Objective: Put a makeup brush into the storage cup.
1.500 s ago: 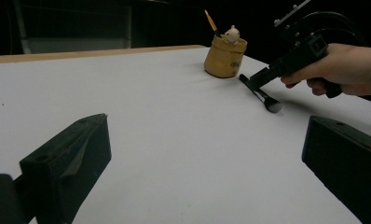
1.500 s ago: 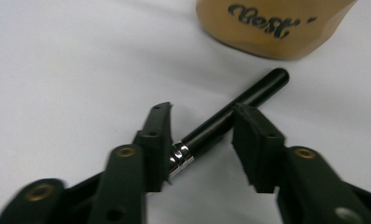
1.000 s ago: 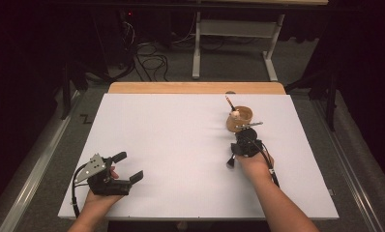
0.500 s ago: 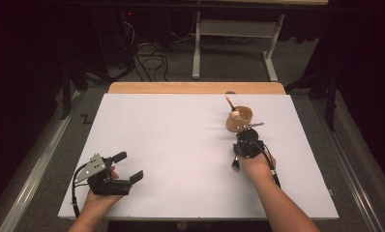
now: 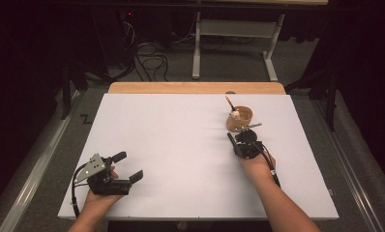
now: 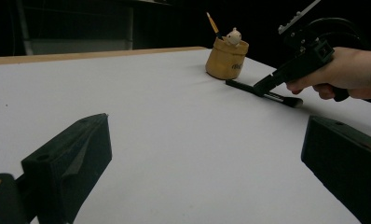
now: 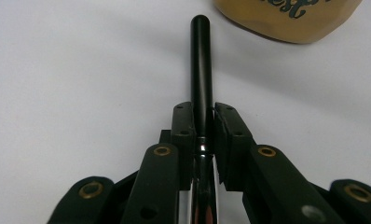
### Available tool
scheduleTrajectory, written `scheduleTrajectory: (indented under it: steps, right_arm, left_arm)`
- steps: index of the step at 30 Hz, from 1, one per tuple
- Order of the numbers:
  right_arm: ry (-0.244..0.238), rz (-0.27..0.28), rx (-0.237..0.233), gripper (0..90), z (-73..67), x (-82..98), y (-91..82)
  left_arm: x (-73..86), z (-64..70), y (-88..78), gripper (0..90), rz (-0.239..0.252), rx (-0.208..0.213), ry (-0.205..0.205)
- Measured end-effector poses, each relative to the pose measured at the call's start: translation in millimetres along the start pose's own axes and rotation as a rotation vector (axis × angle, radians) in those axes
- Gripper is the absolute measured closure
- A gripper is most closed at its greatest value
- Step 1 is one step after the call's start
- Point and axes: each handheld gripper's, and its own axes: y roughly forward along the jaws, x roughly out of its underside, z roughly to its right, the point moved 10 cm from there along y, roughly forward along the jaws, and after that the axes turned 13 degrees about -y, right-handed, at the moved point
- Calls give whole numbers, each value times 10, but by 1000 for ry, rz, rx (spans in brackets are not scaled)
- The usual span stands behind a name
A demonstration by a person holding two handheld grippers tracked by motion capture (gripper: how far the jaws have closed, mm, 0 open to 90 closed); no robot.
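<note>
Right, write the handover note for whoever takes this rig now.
Right gripper: jaws have just been closing and now clamp the black handle of the brush, which lies flat on the table just in front of the cup.
Left gripper: open, holds nothing, near the table's front left.
Cup: upright at back right, with one brush and a small figure in it.
Done: brush gripped.
Left, most likely: lift it and stand it in the cup.
</note>
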Motion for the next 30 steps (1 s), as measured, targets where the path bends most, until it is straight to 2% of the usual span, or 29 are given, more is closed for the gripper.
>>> scheduleTrajectory:
  steps: [7,11,20,22,30]
  right_arm:
    - [-10,4,-8,803,2,2,1]
    - [-32,14,-5,804,4,2,1]
    - [-33,38,-10,804,-2,-29,-24]
    - [-49,53,-13,804,-7,-43,-48]
    - [-57,117,-30,804,-34,-53,-164]
  left_arm:
    - [3,1,1,25,-2,0,1]
    - [6,-2,2,25,-4,-1,1]
    - [7,-10,4,25,-3,-3,-1]
    - [10,-12,5,25,-6,-3,0]
    - [15,-12,5,29,-8,-2,0]
